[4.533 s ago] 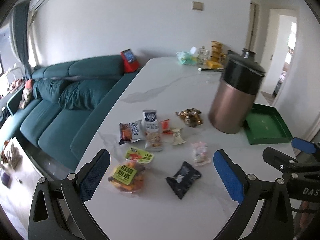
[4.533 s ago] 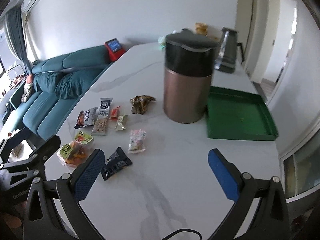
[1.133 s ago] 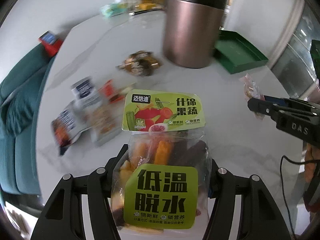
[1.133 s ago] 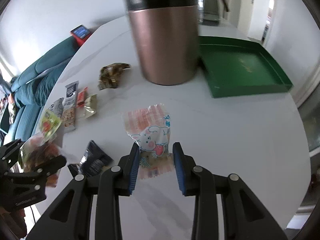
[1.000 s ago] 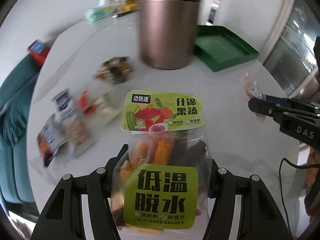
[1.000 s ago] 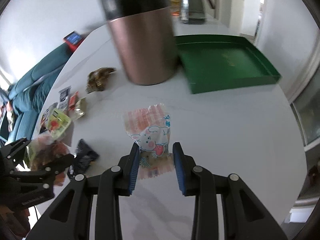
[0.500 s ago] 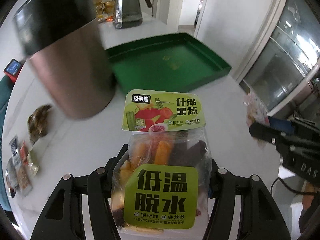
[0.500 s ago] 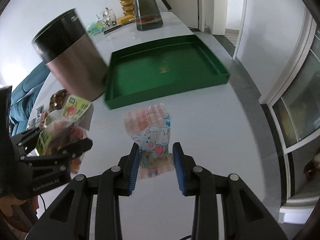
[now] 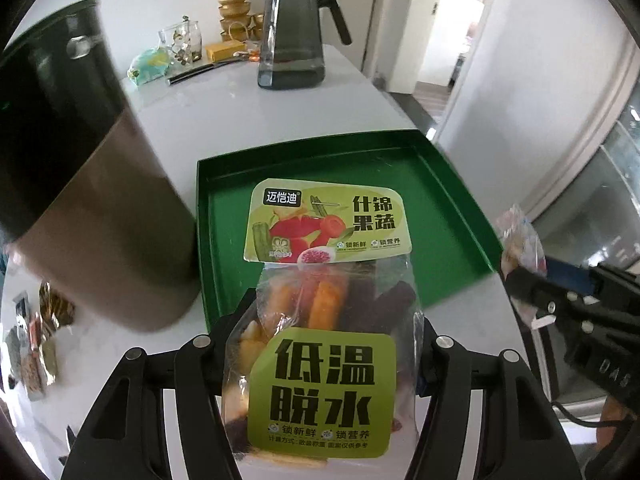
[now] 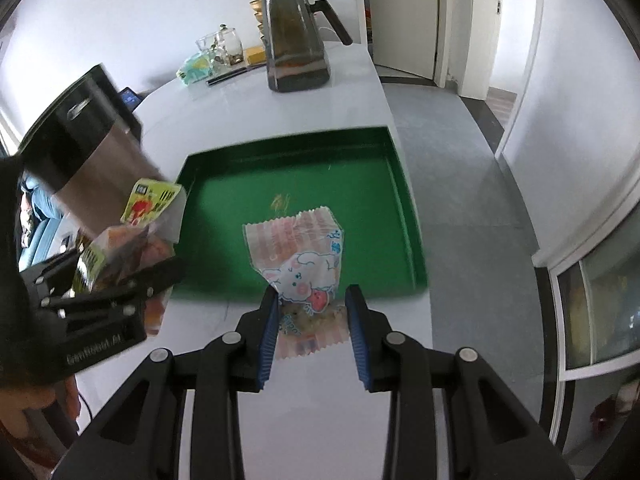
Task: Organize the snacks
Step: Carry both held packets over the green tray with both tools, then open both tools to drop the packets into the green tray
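We tilt both grippers steeply down over the green tray (image 10: 404, 196): left gripper (image 9: 320, 344) fingers clamp the dried fruit-and-vegetable bag (image 9: 324, 360), right gripper (image 10: 312, 320) fingers pinch the pink piglet snack packet (image 10: 300, 264).

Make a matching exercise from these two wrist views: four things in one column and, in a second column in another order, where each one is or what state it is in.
Things
1. dried fruit bag
2. pink sweet packet
3. green tray
4. dark glass jug

Places or states
A. standing at the table's far end
B. clamped in the right gripper
C. nothing in it
D. clamped in the left gripper

Pairs: 1-D, 2-B, 3-C, 4-A
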